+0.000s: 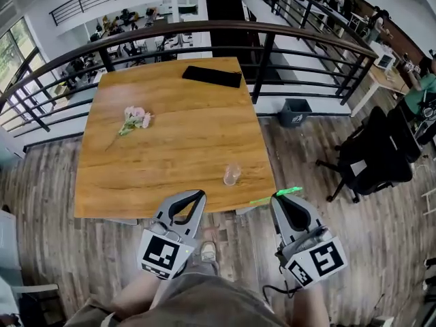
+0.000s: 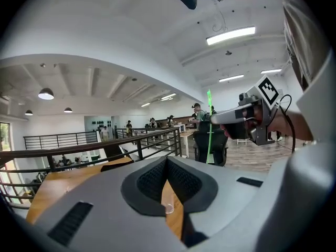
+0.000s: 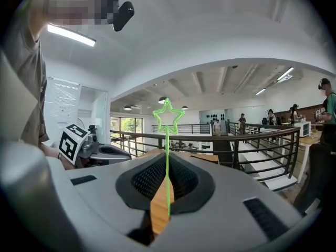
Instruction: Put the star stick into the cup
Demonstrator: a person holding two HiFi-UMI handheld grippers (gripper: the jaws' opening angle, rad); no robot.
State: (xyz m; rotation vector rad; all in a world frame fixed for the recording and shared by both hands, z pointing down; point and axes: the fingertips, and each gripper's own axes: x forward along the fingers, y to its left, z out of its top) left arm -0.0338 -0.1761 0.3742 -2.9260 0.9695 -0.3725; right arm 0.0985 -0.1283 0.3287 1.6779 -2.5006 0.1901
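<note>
Right claw (image 1: 281,199) is clenching the stick (image 3: 167,156) by its shaft, star clear of the pads, presumably for lowering into the cup (image 1: 232,174) standing near the surface (image 1: 170,114) edge. Left claw (image 1: 196,196) is idling clenched, empty.

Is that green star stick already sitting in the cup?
No, the star stick is clamped in the right gripper, while the cup stands apart on the table near its edge.

Open-plan office mezzanine: railing (image 1: 204,26), office chair (image 1: 371,159), desk (image 1: 383,78).
</note>
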